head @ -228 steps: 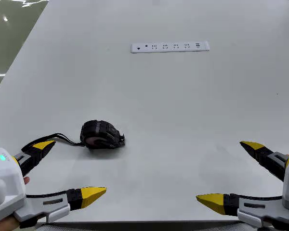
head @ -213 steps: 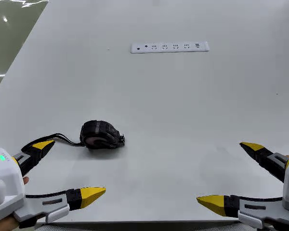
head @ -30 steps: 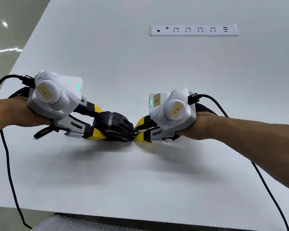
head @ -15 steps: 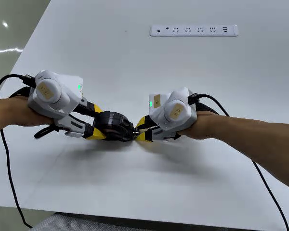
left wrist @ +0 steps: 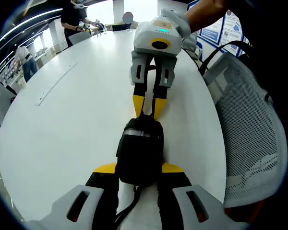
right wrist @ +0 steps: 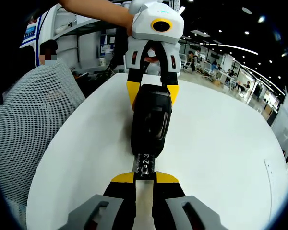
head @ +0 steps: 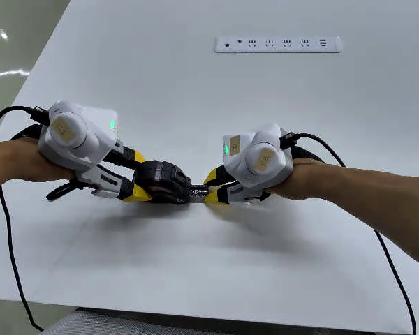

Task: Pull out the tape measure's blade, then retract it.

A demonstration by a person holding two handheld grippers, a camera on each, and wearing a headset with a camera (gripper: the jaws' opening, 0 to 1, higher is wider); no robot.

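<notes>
A black tape measure (head: 161,182) lies on the white table (head: 279,112), and my left gripper (head: 135,176) is shut on its case (left wrist: 140,149). My right gripper (head: 211,186) is shut on the end of the blade (right wrist: 145,165). A short stretch of blade (head: 198,188) with printed numbers shows between the case (right wrist: 151,120) and the yellow fingertips (right wrist: 122,178). In the left gripper view the right gripper (left wrist: 149,105) meets the case head on. In the right gripper view the left gripper (right wrist: 151,93) holds the case from behind.
A white power strip (head: 278,45) lies at the far side of the table. Cables trail from both grippers; one (head: 5,230) hangs over the left edge. The table's near edge (head: 195,317) runs below my arms. A mesh chair (left wrist: 249,129) stands beside the table.
My right gripper has drawn a little to the right, and a short length of blade has come out of the case. The left gripper holds the case still.
</notes>
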